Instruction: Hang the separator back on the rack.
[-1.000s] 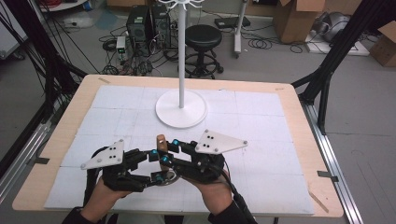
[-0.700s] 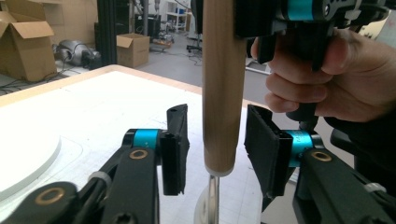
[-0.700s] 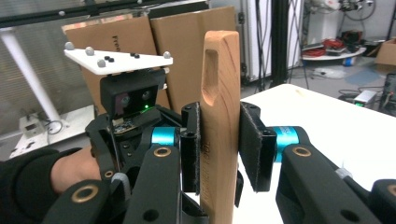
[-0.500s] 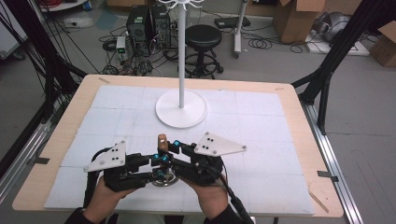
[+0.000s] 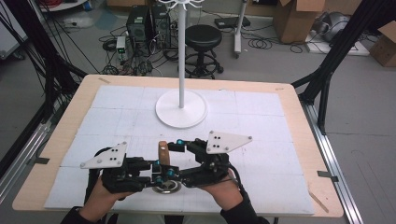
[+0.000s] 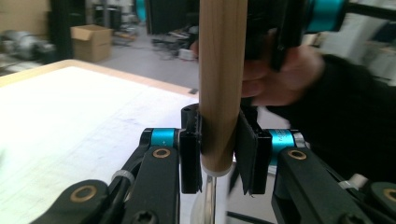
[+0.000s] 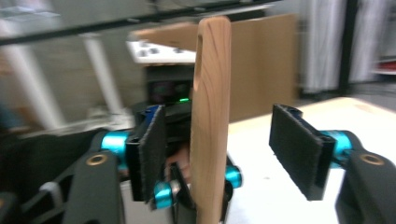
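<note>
Near the front edge of the table (image 5: 299,107), w/ white sheets covering most of its top, both grippers meet around a wooden handle (image 5: 163,151) that stands roughly upright. Left gripper (image 5: 156,170) comes in from the person's left hand (image 5: 100,198); its jaws are clamped on the handle's lower end. Left gripper view confirms: black pads (image 6: 190,161) press both sides of the wooden handle (image 6: 220,84), just above where the wood ends & a thin metal shank continues down. A round metal piece (image 5: 166,186) lies on the table right below the grippers in the high view; can't tell exactly what it is.

Right gripper (image 5: 180,144), held by the right hand (image 5: 224,189), sits at the handle's upper part w/ jaws spread apart, not gripping. Right gripper view: wooden handle (image 7: 210,126) stands betw. the two pads (image 7: 301,149), close to the left one, clear gap to the right one. Handle top is rounded w/ a slot near the tip.

White stand base (image 5: 181,108) w/ a tall white pole (image 5: 181,51) sits farther back on the table, well apart from the grippers. Beyond the table: black stool (image 5: 203,39), cardboard boxes (image 5: 299,18), cables on the floor.
</note>
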Action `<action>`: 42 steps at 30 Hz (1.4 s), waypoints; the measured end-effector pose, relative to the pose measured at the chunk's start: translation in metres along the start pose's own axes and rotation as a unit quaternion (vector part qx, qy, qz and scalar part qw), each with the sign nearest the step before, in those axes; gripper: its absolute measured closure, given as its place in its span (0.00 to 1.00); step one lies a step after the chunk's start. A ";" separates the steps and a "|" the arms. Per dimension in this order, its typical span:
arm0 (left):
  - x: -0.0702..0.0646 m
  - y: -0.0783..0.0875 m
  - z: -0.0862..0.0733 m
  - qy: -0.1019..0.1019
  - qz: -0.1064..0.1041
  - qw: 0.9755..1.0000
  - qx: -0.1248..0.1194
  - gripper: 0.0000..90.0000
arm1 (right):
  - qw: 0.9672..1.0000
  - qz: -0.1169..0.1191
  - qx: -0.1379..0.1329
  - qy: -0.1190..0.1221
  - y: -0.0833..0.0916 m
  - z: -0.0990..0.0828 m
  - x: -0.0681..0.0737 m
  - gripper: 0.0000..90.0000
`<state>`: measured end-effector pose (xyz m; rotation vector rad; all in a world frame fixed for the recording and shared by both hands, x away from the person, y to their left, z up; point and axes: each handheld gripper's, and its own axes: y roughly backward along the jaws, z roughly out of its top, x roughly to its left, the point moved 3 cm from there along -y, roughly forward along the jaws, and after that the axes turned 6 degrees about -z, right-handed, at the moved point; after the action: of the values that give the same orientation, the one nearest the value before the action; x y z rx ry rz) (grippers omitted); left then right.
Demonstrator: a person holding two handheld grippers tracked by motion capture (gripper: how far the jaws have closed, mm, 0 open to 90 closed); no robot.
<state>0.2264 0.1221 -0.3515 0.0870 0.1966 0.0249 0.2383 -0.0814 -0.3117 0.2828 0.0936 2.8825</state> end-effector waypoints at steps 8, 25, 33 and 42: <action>-0.002 -0.003 0.000 0.003 -0.024 1.000 0.000 0.81 | 0.997 0.073 0.002 -0.011 0.001 -0.007 -0.004 0.69; 0.033 0.049 -0.015 0.028 0.113 0.992 -0.044 0.27 | 1.000 0.016 -0.006 -0.001 -0.014 0.038 -0.054 0.80; 0.048 0.099 -0.033 0.035 0.199 0.978 -0.054 0.21 | 1.000 -0.014 0.002 0.011 -0.030 0.078 -0.087 0.80; 0.054 0.109 -0.040 0.015 0.229 0.973 -0.035 0.21 | 0.999 -0.045 0.002 0.012 -0.050 0.127 -0.127 0.80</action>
<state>0.2702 0.2363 -0.3912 0.0608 0.2019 0.4929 0.3958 -0.0597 -0.2152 0.2384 0.1129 2.7974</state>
